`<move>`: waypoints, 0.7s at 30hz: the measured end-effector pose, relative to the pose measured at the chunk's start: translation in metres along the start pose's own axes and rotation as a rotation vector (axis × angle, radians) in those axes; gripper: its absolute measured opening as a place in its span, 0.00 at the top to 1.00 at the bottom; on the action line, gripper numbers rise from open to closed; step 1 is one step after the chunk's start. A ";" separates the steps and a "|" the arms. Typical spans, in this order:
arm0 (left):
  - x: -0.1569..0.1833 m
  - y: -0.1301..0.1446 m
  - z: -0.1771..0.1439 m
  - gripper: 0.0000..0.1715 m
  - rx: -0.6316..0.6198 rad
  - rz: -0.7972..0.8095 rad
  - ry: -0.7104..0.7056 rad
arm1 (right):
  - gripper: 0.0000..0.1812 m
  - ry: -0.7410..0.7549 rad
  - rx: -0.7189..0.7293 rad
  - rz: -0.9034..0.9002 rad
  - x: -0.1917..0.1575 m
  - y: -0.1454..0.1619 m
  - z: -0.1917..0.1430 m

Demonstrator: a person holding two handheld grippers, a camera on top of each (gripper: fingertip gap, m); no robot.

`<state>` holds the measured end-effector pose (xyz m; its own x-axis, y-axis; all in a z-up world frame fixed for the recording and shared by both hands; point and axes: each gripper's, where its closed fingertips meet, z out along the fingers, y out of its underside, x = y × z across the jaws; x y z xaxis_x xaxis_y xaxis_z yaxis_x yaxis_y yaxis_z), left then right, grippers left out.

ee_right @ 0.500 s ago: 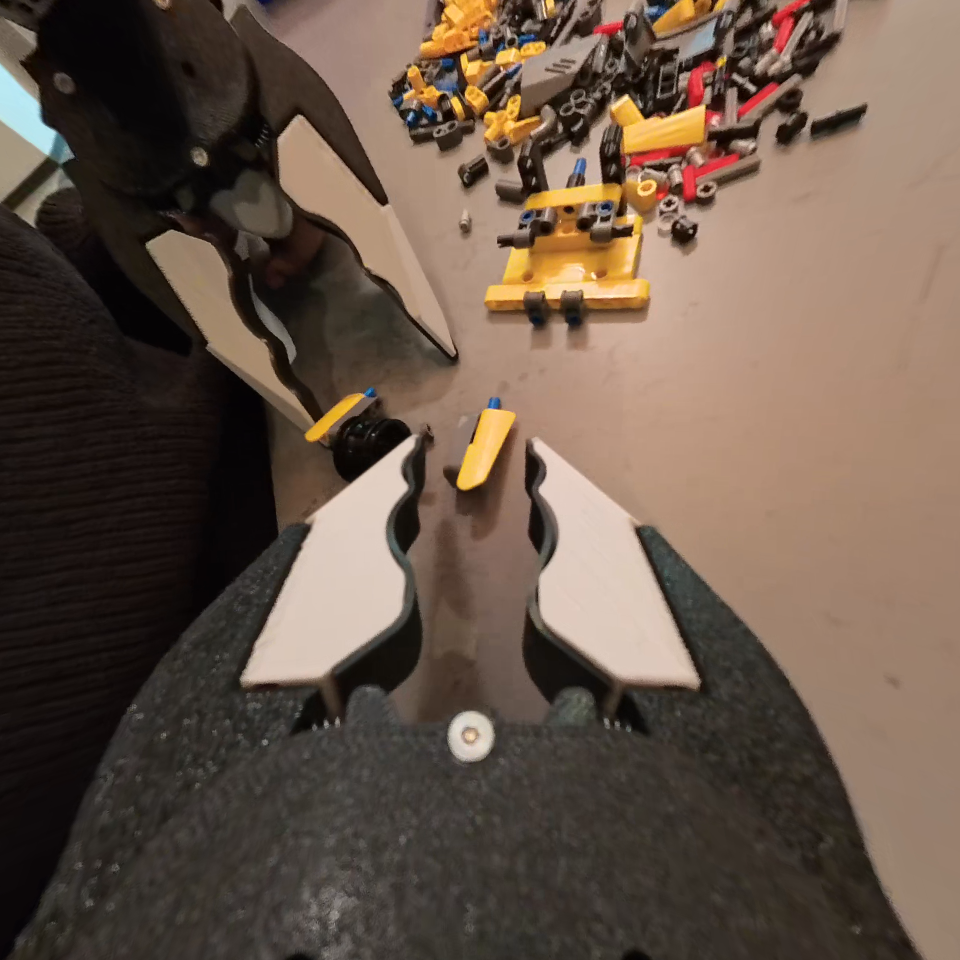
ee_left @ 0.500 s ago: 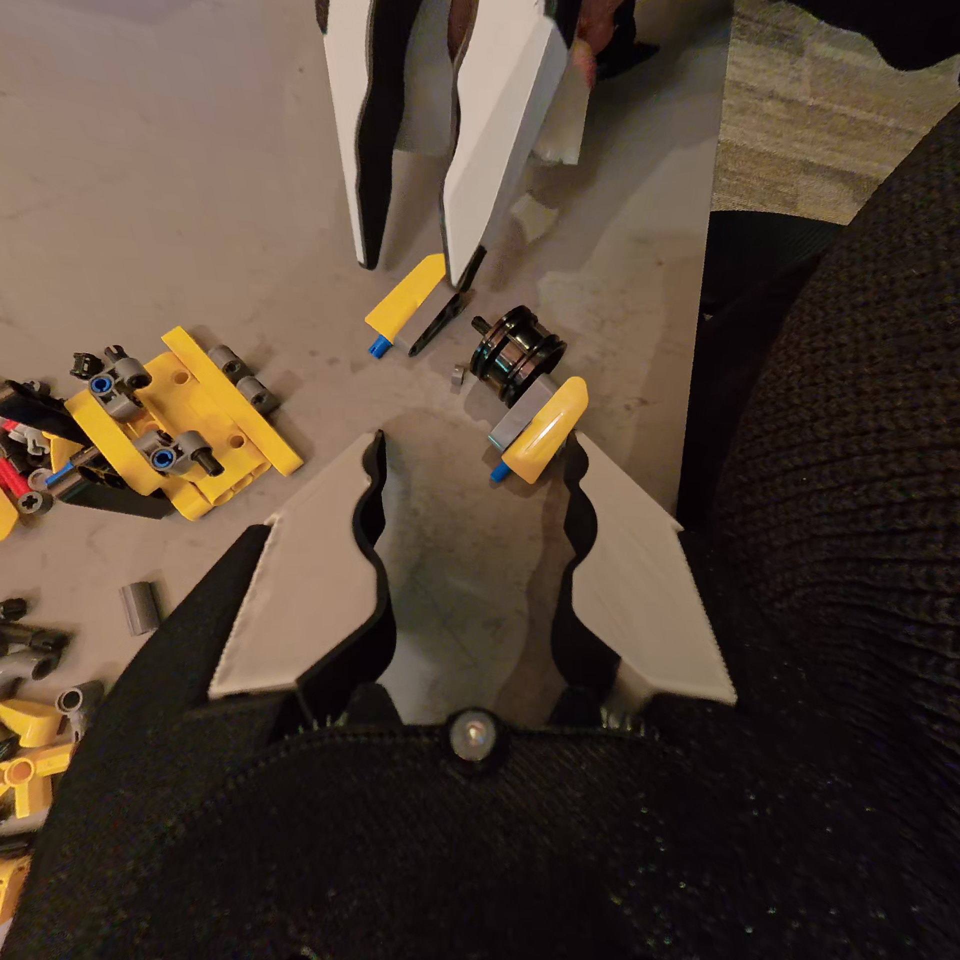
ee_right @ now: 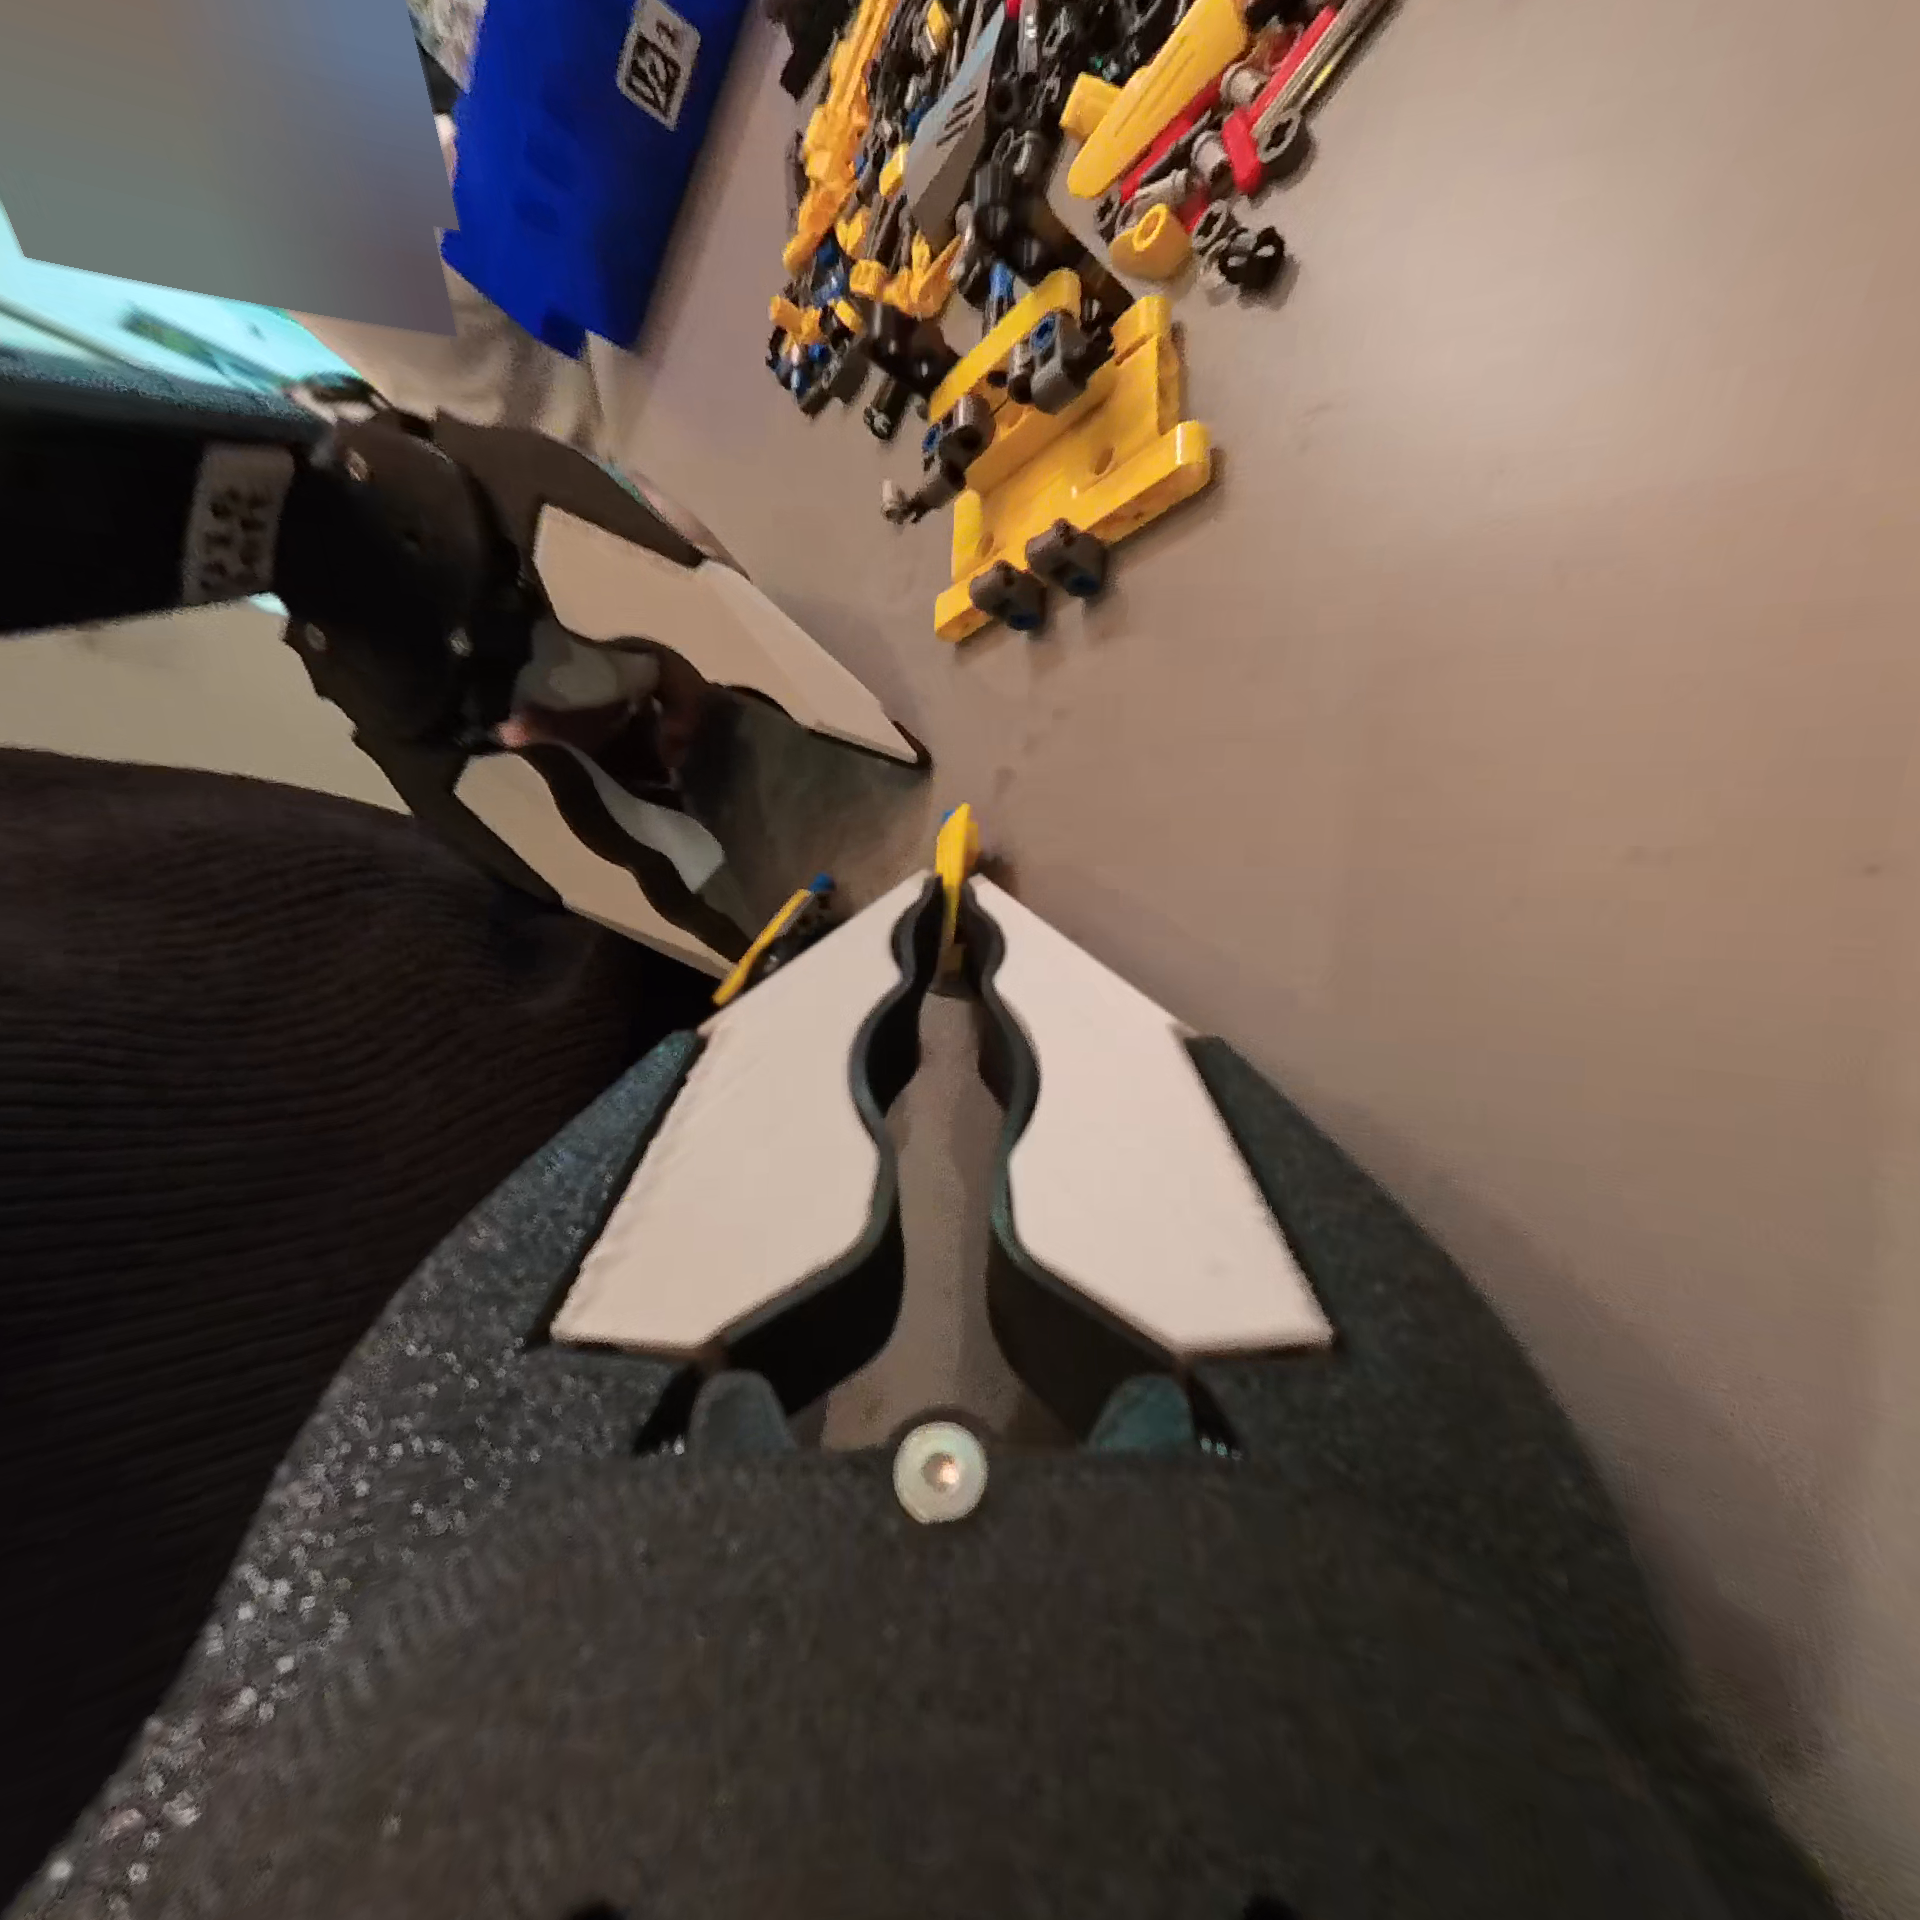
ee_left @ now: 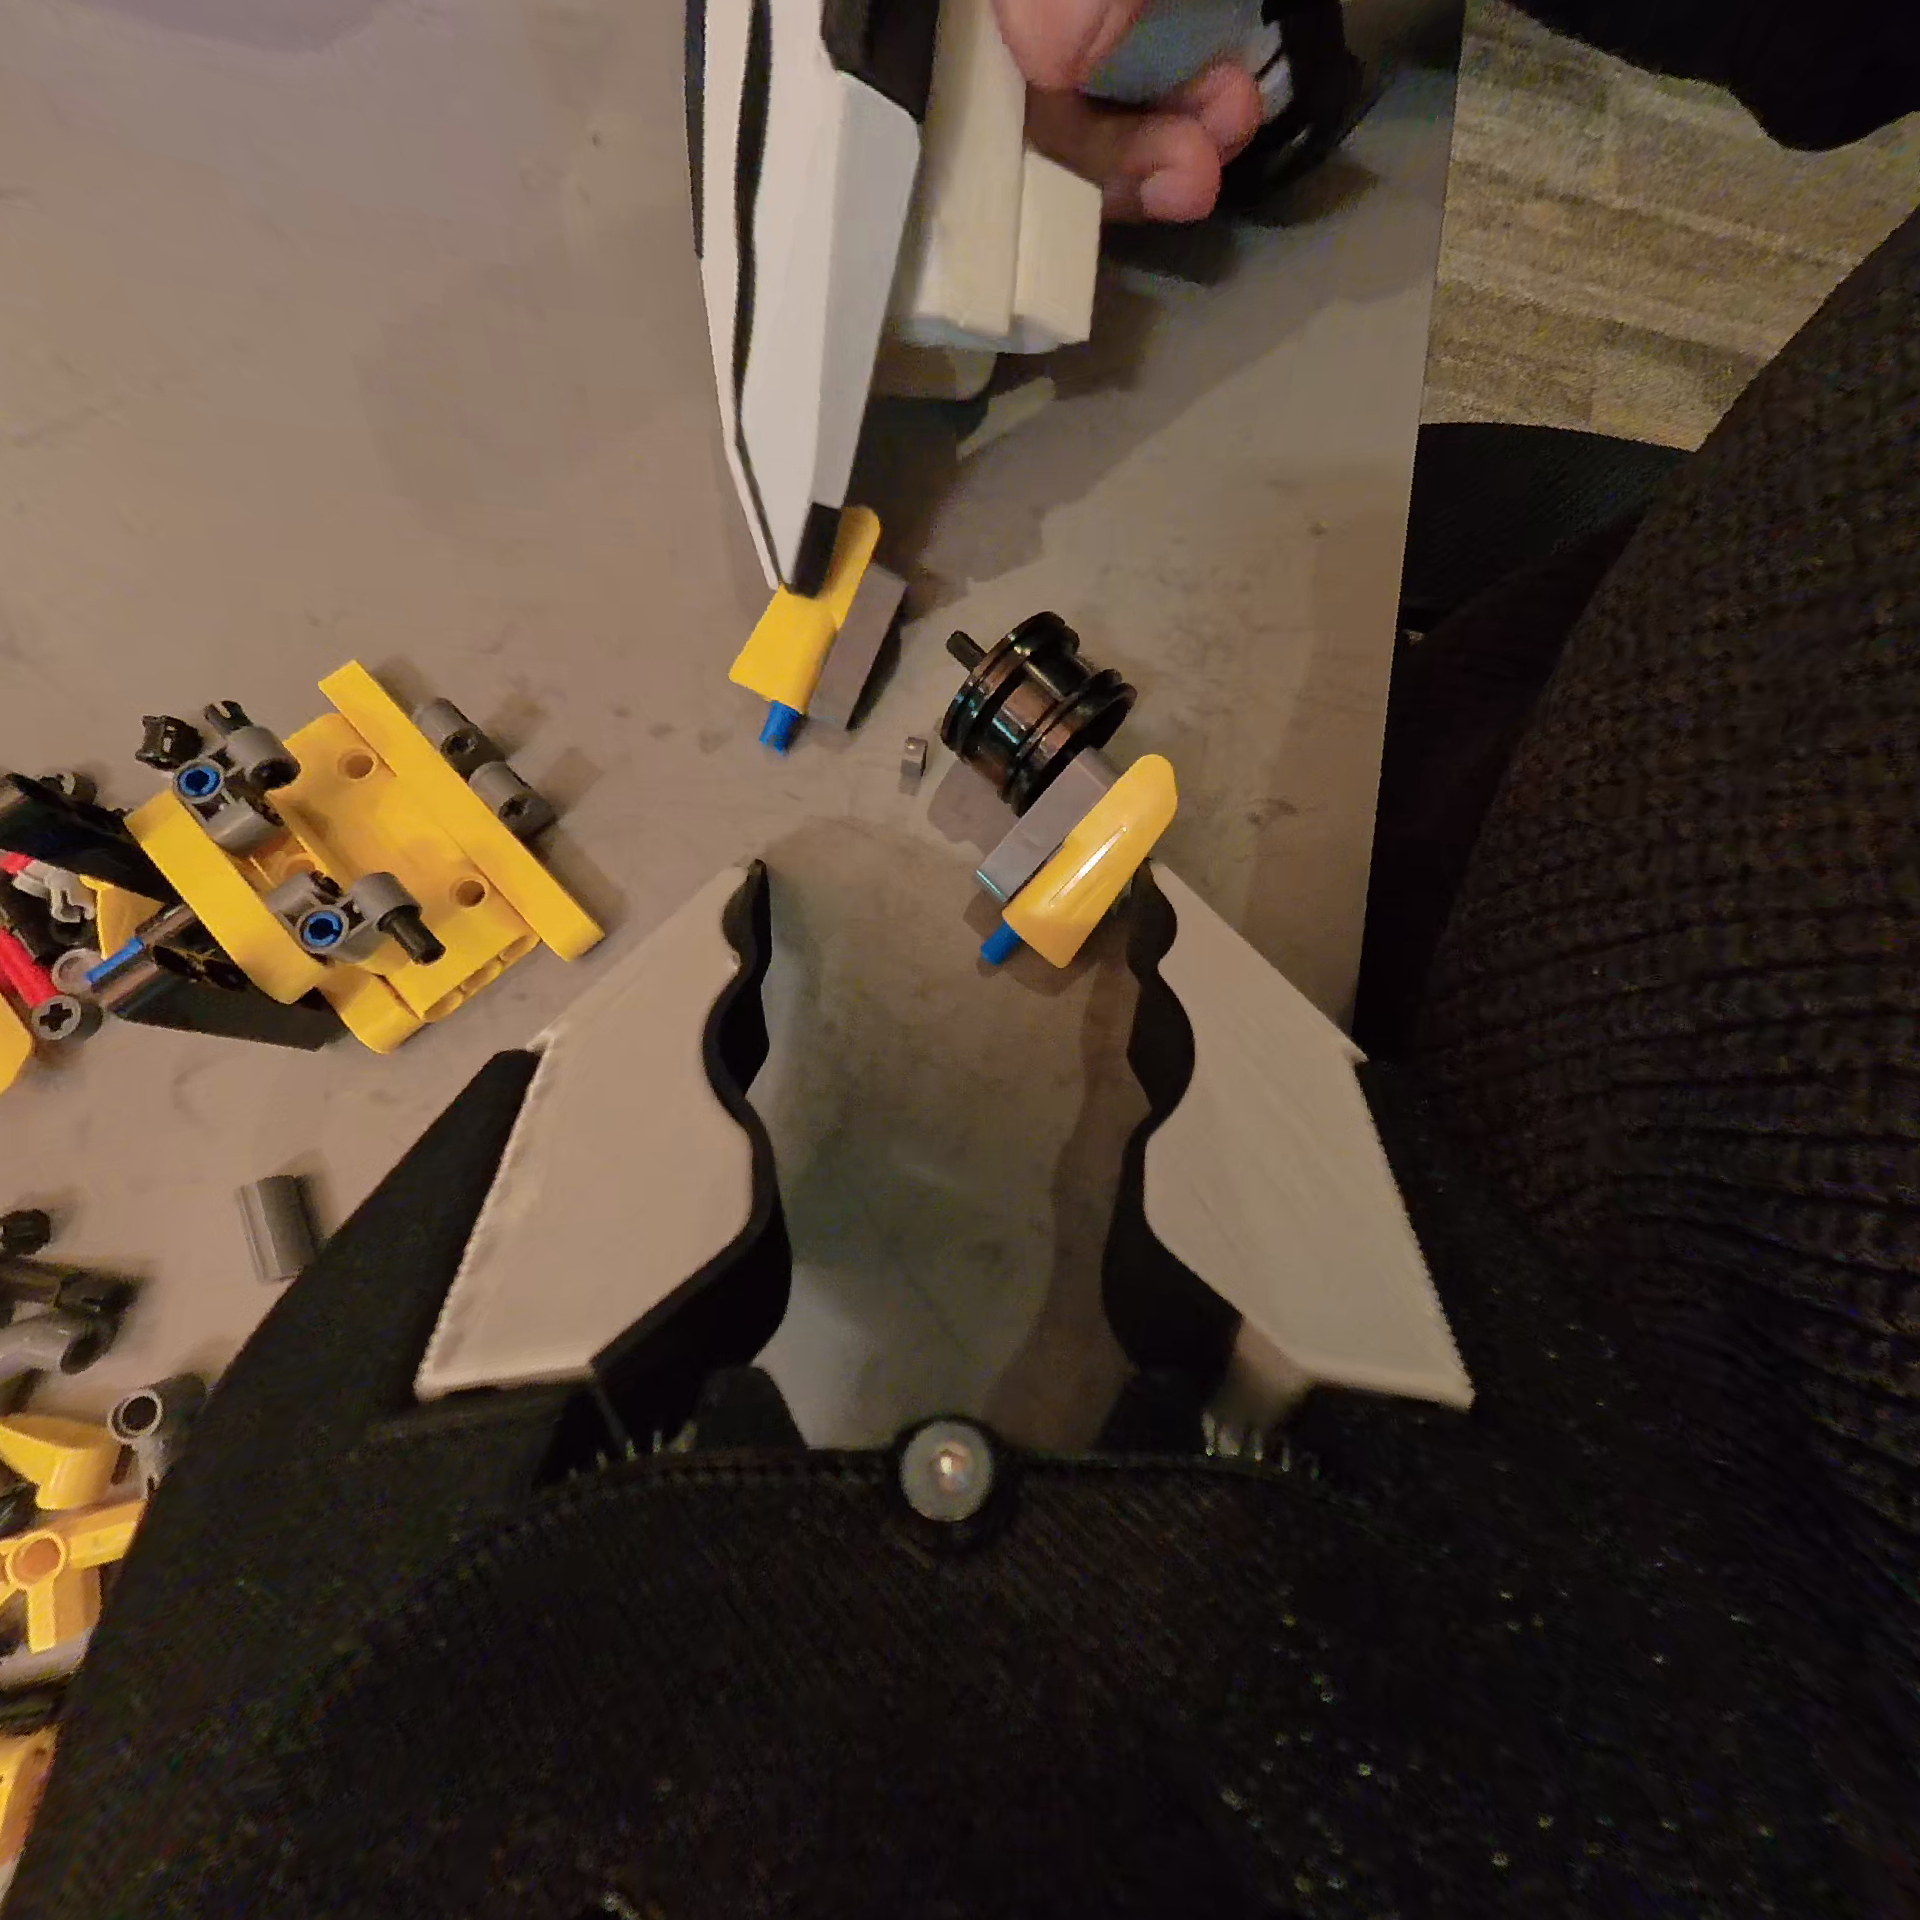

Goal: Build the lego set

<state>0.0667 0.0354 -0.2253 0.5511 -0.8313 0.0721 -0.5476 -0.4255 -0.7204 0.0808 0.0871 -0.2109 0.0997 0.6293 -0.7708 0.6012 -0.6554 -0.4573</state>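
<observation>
Two grippers are in view. The left gripper (ee_left: 951, 883) stands wide open over the grey table (ee_left: 364, 364), gripping nothing. The right gripper (ee_right: 948, 894) is narrowed almost fully, its fingertips pinched onto a yellow curved piece (ee_right: 954, 847); in the left wrist view the same gripper (ee_left: 805, 566) enters from the top centre, tips down on that piece (ee_left: 795, 649).

Two yellow curved pieces are present, each with one blue pin and one grey block alongside:
- The gripped piece sits just above frame centre in the left wrist view, long axis running lower left to upper right, blue pin (ee_left: 777, 724) at the lower-left end.
- The second yellow piece (ee_left: 1091, 862) lies at centre right, touching the left gripper's right fingertip — same diagonal axis, its blue pin also lower left.

One black wheel hub (ee_left: 1039, 707) lies between the two pieces, touching the second one's grey block. One small grey stud (ee_left: 913, 760) sits just left of the hub.

One yellow frame assembly (ee_left: 364, 862) lies at centre left, well apart. One blue box (ee_right: 582, 156) stands at the upper left of the right wrist view, beside a heap of loose parts (ee_right: 1039, 135).
</observation>
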 end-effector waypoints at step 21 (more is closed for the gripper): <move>-0.001 0.001 0.001 0.61 -0.006 0.015 -0.019 | 0.73 0.410 -0.102 -0.741 0.012 0.006 -0.023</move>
<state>0.0666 0.0359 -0.2266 0.5546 -0.8307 0.0481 -0.5600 -0.4153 -0.7169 0.1042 0.1004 -0.2124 -0.0803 0.9951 -0.0578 0.6912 0.0138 -0.7225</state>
